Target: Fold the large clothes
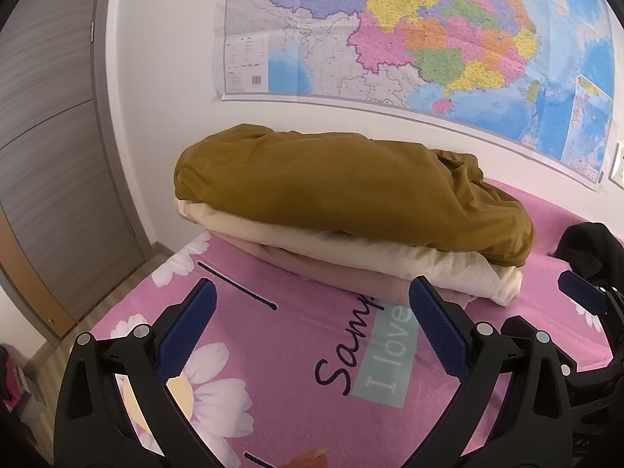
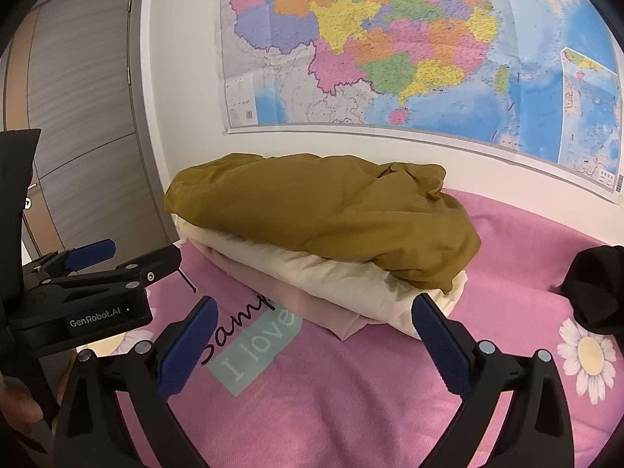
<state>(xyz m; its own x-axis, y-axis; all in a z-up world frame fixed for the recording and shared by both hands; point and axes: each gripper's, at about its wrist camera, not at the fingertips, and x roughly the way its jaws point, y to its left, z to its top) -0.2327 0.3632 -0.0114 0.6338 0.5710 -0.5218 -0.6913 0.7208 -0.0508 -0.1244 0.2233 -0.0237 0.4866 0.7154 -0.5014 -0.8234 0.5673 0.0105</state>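
Mustard-brown cloth (image 1: 343,191) is lying folded on top of a cream cloth (image 1: 390,257) and a pale pink cloth (image 1: 343,269), making a pile near the back edge of the pink bed cover (image 1: 296,351), by the wall. Both the left gripper (image 1: 312,312) and the right gripper (image 2: 312,327) are hanging wide apart, holding nothing. Black clothes (image 2: 596,284) are sitting at the right edge.

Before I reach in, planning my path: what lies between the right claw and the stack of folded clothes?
Only bare pink floral bedsheet, per the right wrist view.
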